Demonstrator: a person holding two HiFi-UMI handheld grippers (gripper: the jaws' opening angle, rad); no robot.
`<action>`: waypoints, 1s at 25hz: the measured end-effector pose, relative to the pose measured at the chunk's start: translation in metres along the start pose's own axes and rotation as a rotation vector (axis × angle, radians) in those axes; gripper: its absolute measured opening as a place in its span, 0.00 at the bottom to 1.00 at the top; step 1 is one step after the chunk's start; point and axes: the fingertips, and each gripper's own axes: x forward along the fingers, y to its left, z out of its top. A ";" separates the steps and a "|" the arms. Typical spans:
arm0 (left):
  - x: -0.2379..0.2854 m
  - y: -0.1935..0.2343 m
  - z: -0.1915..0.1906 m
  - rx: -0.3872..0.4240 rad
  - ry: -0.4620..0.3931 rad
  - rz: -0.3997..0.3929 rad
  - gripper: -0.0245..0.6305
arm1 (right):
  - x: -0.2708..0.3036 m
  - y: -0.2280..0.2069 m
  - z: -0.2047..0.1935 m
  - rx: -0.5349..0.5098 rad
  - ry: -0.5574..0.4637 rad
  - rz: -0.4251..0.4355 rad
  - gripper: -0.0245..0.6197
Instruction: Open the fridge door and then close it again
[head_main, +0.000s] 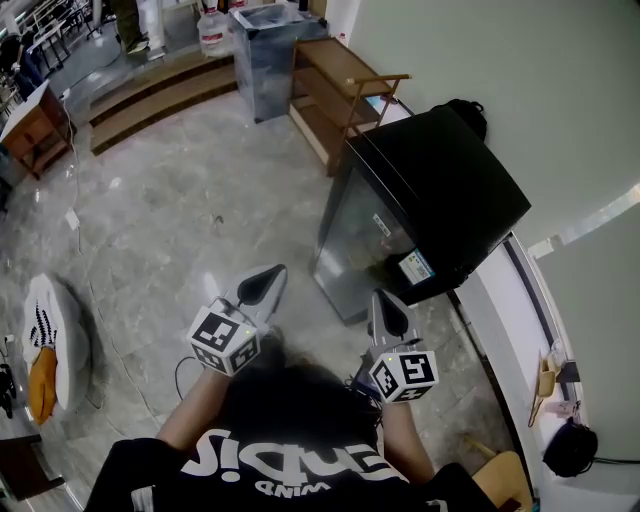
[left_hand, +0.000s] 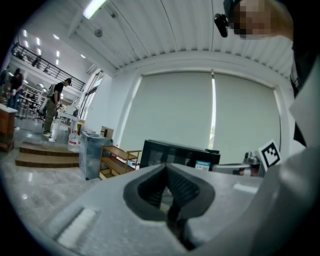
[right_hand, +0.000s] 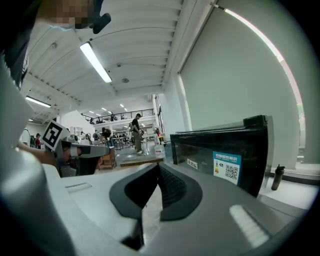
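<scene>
One fridge (head_main: 430, 205), black, stands on the floor (head_main: 180, 220) ahead of both claws, touching neither; its door looks shut. Two claws: left claw (head_main: 274, 274) and right claw (head_main: 386, 302), each pinched closed on nothing. One wooden shelf (head_main: 345, 90) beyond. The fridge's QR sticker (right_hand: 227, 169) reads clearly only in the right gripper view.

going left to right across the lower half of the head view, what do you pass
white bundle on the floor → left gripper → right gripper → black round object by the wall
</scene>
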 end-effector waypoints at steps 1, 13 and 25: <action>0.005 0.005 0.003 0.001 -0.002 -0.011 0.04 | 0.005 0.000 0.001 0.004 -0.001 -0.001 0.03; 0.065 0.043 0.014 -0.032 0.028 -0.129 0.12 | 0.054 -0.023 0.015 0.014 -0.015 -0.055 0.03; 0.100 0.050 0.012 -0.016 0.037 -0.193 0.46 | 0.081 -0.033 0.020 0.015 -0.010 -0.055 0.03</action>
